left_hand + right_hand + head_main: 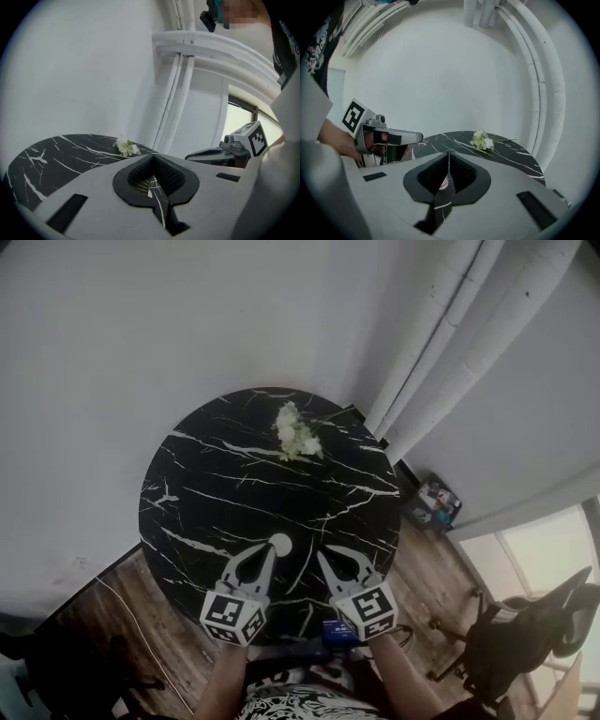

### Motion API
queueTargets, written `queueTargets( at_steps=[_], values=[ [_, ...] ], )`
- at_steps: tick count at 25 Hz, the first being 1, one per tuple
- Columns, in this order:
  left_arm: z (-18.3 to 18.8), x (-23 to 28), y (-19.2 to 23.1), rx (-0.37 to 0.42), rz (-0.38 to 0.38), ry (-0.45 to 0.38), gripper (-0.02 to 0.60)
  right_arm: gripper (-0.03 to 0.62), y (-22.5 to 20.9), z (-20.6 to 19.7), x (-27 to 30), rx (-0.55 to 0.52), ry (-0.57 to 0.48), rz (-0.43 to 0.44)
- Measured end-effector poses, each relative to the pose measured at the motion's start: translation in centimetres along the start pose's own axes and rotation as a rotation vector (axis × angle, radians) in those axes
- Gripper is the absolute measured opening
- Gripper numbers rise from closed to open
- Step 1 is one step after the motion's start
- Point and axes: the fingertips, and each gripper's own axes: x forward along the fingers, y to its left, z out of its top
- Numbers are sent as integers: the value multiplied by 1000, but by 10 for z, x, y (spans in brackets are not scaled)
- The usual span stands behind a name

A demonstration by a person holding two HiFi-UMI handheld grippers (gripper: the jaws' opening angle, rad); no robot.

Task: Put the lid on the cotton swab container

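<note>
A small white round thing (280, 542) lies on the black marble table (206, 493) near its front edge; whether it is the lid or the container I cannot tell. My left gripper (271, 548) is shut, its tips touching or just short of that white thing, with nothing between the jaws (153, 158). The right gripper (324, 559) is beside it to the right, also shut and holding nothing (449, 157). Through the gap in its jaws a bit of white with red print (444, 183) shows. Each gripper appears in the other's view: the right one (224, 153) and the left one (389, 138).
A sprig of white flowers (296, 433) lies at the far side of the table. White pipes (450, 343) run down the wall behind on the right. On the wooden floor sit a blue item (434, 504) and a dark chair (534, 624). A blue thing (339, 632) is at the near edge.
</note>
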Motion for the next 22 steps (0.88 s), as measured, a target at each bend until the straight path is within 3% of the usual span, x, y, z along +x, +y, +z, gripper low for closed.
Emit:
queueTargets(
  at_steps=[5,12,17,22],
  values=[
    [10,-6,-3,59,19,7,14,23,3,11,-13,-17,-27,-41],
    [32,-25,-9,-10,10,-55,14,23,11,14,-32,33,-24,-72],
    [42,-37,-15,62,4,-68,13,18,14,18,-41,-13,-31,-115],
    [38,-41,-23,79,-8,-58,14,18,12,22,-52,8,-56,-132]
  ],
)
